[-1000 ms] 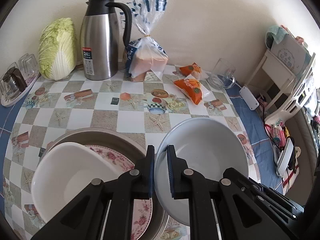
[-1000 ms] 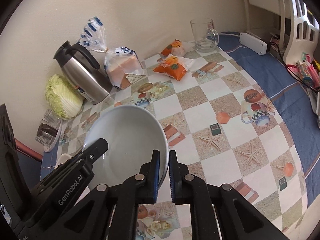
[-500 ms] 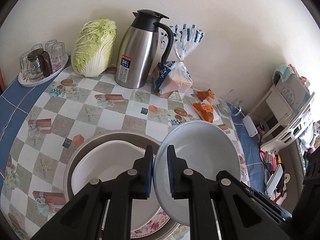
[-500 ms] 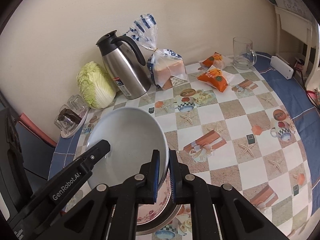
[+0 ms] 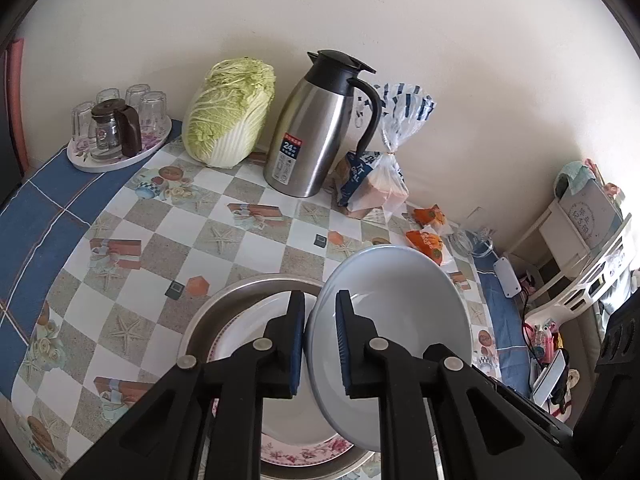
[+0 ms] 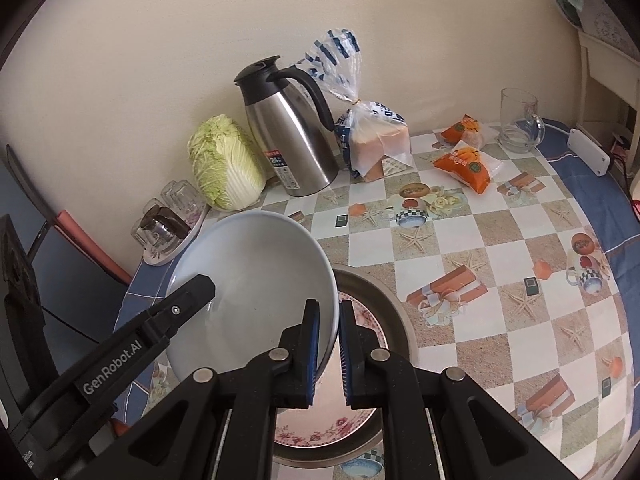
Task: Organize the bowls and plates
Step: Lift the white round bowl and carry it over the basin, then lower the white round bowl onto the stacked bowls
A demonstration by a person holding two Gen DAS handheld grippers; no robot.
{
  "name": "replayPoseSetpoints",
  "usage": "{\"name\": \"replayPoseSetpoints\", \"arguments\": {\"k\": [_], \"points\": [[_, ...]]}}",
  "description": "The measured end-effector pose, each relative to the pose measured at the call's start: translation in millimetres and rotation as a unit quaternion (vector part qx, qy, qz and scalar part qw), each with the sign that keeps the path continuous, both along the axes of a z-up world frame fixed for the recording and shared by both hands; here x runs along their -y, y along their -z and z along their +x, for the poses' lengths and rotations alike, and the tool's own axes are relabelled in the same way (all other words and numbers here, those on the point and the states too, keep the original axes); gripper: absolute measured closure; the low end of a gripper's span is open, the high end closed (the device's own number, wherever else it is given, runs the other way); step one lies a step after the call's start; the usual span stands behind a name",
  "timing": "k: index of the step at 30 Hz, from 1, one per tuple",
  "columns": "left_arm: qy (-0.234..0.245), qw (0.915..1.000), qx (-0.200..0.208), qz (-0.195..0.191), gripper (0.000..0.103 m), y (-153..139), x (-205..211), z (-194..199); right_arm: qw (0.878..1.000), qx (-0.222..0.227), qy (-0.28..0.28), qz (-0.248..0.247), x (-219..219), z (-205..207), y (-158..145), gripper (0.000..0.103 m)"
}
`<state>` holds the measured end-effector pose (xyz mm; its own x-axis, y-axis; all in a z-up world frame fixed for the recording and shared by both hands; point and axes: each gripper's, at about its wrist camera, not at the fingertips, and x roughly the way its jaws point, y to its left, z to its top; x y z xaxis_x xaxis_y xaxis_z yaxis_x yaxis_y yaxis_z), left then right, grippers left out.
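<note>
A pale grey bowl (image 5: 400,304) hangs tilted in the air, held by both grippers at opposite sides of its rim. My left gripper (image 5: 320,312) is shut on the rim's left edge. In the right wrist view my right gripper (image 6: 329,314) is shut on the bowl's (image 6: 256,280) right edge, and the left gripper's finger (image 6: 188,296) lies across the bowl's near side. Below the bowl stands a metal basin (image 5: 228,296) with a white plate (image 5: 252,332) on a floral plate (image 5: 304,454). The basin (image 6: 386,304) and floral plate (image 6: 320,432) also show beneath my right gripper.
Along the wall stand a tray of glasses (image 5: 120,132), a cabbage (image 5: 228,116), a steel jug (image 5: 316,136) and a bag of bread (image 5: 380,184). Orange snack packets (image 6: 464,160) and a glass mug (image 6: 520,120) lie at the back right. A white shelf (image 5: 588,240) stands beyond the table.
Both grippers have carried the grey bowl up and to the left, from beside the basin to above it. Both grips have held.
</note>
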<state>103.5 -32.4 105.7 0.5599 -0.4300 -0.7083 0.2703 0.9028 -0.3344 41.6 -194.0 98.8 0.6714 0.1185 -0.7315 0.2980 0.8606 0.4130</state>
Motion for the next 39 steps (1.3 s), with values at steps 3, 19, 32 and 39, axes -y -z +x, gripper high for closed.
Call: {"name": "replayPoseSetpoints", "arguments": {"k": [3, 19, 32, 39], "points": [[-0.011, 0.9999, -0.009, 0.003, 0.089, 4, -11, 2, 1.0, -0.004, -0.013, 0.009, -10, 5, 5, 0.092], [-0.02, 0.9973, -0.058, 0.039, 0.089, 34, -20, 14, 0.999, -0.04, -0.031, -0.01, -33, 21, 27, 0.09], [-0.027, 0.9973, -0.06, 0.034, 0.08, 34, -23, 16, 0.999, -0.034, -0.031, -0.016, -30, 24, 32, 0.09], [-0.038, 0.9981, -0.041, 0.026, 0.035, 22, -31, 5, 0.999, -0.023, -0.029, -0.014, -23, 18, 30, 0.061]]}}
